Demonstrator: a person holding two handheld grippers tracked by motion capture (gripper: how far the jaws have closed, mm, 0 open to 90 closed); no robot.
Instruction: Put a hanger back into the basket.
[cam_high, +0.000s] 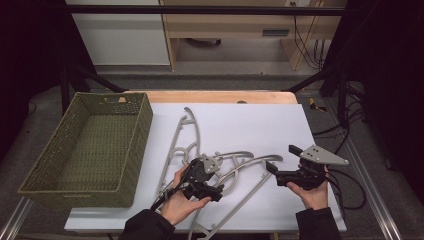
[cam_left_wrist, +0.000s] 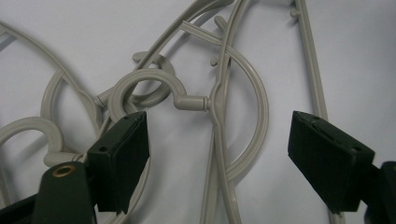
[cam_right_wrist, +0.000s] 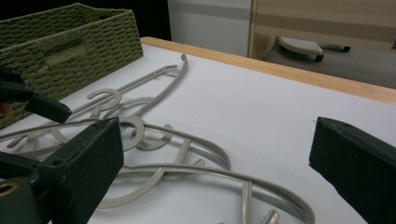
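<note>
1. My left tongs (cam_high: 216, 192) hover low over the pile of grey hangers (cam_high: 235, 167), with the jaws wide and nothing pressed between them. I hold them wide so that they can go down on both sides of one hanger neck.
2. In the left gripper view the hook (cam_left_wrist: 140, 88) of one hanger lies between my jaws, crossing over another hanger. The hangers are tangled, so I think I must take this one near the hook, where it is easy to lift free.
3. My right tongs (cam_high: 280, 165) wait beside the pile, also wide and empty. I keep them near so they can hold down the other hangers if these come up together.
4. The hangers lie flat on the white tabletop (cam_high: 260, 125), in the middle.
5. The green woven basket (cam_high: 131, 145) stands at the left, open side up. It is probably where the hangers must go.
</note>
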